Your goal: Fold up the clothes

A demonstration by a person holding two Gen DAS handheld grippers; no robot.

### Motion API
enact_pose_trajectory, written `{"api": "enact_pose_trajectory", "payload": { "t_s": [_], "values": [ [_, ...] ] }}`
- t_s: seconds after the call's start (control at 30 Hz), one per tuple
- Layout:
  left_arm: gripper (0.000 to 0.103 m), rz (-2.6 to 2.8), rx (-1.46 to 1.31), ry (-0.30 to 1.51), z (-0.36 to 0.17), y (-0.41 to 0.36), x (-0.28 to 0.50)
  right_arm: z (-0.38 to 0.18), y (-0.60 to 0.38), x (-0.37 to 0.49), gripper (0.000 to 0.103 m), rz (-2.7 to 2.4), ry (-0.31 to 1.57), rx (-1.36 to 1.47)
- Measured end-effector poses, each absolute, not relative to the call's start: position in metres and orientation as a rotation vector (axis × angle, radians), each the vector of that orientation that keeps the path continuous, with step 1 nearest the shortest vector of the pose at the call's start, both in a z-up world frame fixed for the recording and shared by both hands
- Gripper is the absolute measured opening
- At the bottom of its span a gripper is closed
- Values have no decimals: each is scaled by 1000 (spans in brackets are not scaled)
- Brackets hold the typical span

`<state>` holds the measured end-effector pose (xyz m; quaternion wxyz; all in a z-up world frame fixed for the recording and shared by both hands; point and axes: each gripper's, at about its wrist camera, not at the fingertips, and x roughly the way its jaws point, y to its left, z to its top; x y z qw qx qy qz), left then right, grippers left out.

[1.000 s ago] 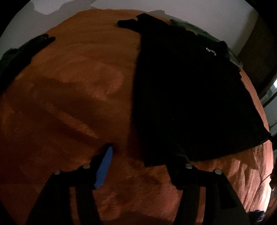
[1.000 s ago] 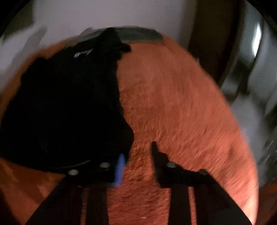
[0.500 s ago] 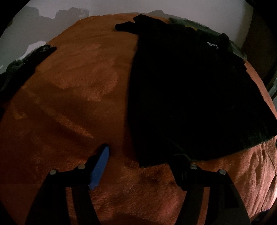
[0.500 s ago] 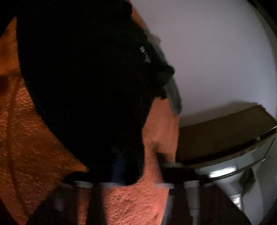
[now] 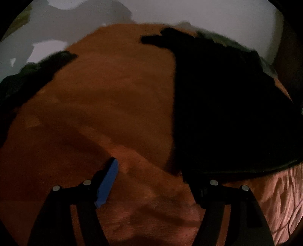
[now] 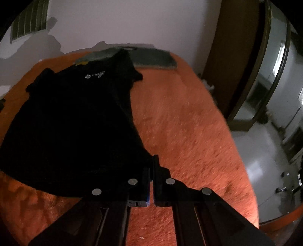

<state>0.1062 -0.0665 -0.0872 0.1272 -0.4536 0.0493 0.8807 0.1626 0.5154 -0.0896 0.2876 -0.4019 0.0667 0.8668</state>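
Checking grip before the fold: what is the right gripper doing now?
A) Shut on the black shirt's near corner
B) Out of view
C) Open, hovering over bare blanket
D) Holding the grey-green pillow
A: in the right wrist view the right gripper has its jaws pressed together at the near corner of the black shirt.

On the bed (image 5: 117, 106), the whole left half is bare orange cover, wide open from the near edge to the far wall (image 5: 189, 13). Only a dark heap of clothes (image 5: 37, 70) sits at its far left edge. The black shirt (image 5: 227, 113) fills the right half in the left wrist view. To the right of the shirt, seen from the right wrist, lies another broad bare strip of bed, bounded at the far end by a grey-green pillow (image 6: 153, 57) against the wall. Beyond the bed's right edge stand a wooden panel (image 6: 233, 53) and a mirror (image 6: 276, 75), with open floor (image 6: 265, 155) below.
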Motion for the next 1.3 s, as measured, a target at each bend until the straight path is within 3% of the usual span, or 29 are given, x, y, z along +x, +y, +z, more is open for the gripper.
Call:
{"api": "enact_pose_trajectory", "payload": {
  "t_s": [0.17,0.47,0.53,0.6,0.7,0.77,0.8,0.83,0.9,1.0,1.03,1.07,1.13,1.2,1.3],
  "values": [
    [72,2553,-1323,200,-89,-62,112,-96,505,167,1,2328,149,-1107],
    [72,2588,-1039,544,-74,-35,141,-104,507,163,1,2323,171,-1135],
    [65,2574,-1010,577,-74,-33,140,-108,511,163,1,2314,194,-1144],
    [44,2555,-1020,598,-76,-30,149,-111,515,163,1,2303,211,-1153],
    [40,2587,-1034,672,-78,-31,153,-115,520,164,2,2291,233,-1167],
    [40,2595,-1024,664,-76,-34,156,-121,524,166,7,2285,286,-1175],
    [40,2590,-1021,666,-76,-34,157,-124,526,167,18,2282,313,-1179],
    [40,2574,-1030,681,-76,-30,158,-127,528,168,37,2278,341,-1183],
    [41,2554,-1042,726,-80,-21,157,-133,533,169,51,2270,395,-1190],
    [38,2495,-1067,648,-81,-16,157,-142,542,172,51,2260,512,-1179],
    [28,2486,-1085,592,-80,-18,155,-144,545,172,48,2255,553,-1171],
    [5,2480,-1104,536,-79,-20,154,-147,548,173,44,2249,595,-1162],
    [4,2465,-1140,425,-78,-24,151,-148,551,174,22,2241,639,-1144],
    [4,2514,-1173,315,-73,-41,149,-146,551,176,6,2250,664,-1116],
    [4,2570,-1228,166,-62,-72,147,-140,542,176,5,2274,657,-1105]
  ]
}}
